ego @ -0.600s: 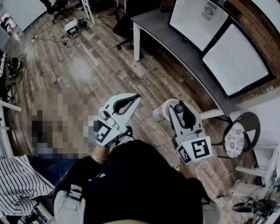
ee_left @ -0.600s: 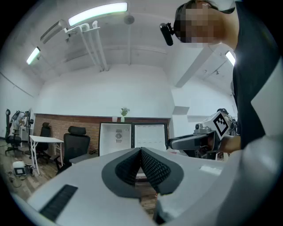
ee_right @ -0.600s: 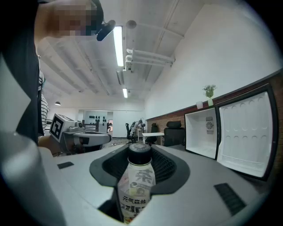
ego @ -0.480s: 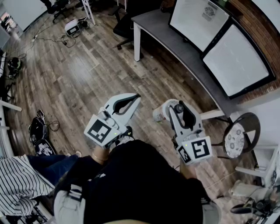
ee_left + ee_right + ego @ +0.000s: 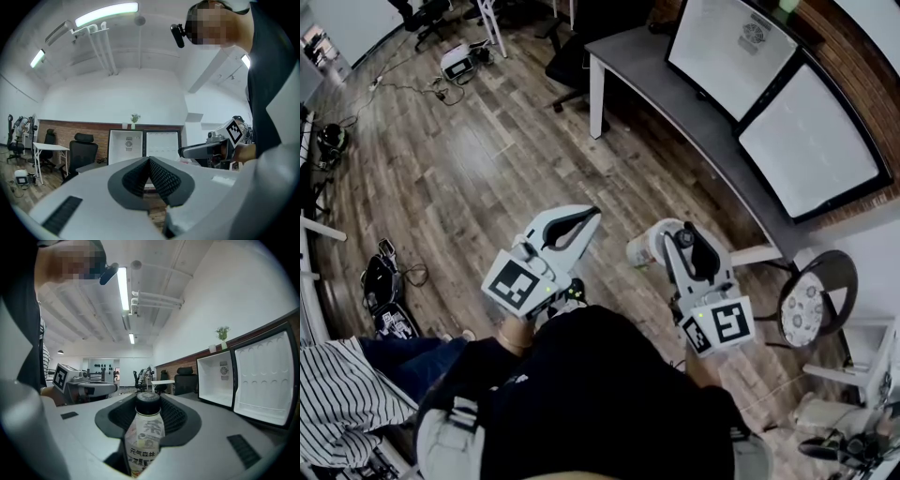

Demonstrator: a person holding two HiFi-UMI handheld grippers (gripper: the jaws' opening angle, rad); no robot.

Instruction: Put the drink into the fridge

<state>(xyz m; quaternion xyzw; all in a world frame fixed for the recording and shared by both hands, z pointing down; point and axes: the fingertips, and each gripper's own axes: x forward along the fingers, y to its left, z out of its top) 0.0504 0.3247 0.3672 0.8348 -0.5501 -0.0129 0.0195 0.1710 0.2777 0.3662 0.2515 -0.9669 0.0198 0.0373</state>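
L tongs (image 5: 589, 216): pressed together, nothing in them, aimed twd fridge (image 5: 218, 380)
R tongs (image 5: 677, 232): pinching bottle (image 5: 146, 437) by its body, black cap clear of the pads
Bottle: in R tongs, held above wood floor (image 5: 469, 159), well apart from fridge
Fridge: door open, white inside, beyond grey counter (image 5: 675, 94)
Vs half a sec ago: tongs & bottle nearly same spot in head view; room slid a touch down-frame; grip same
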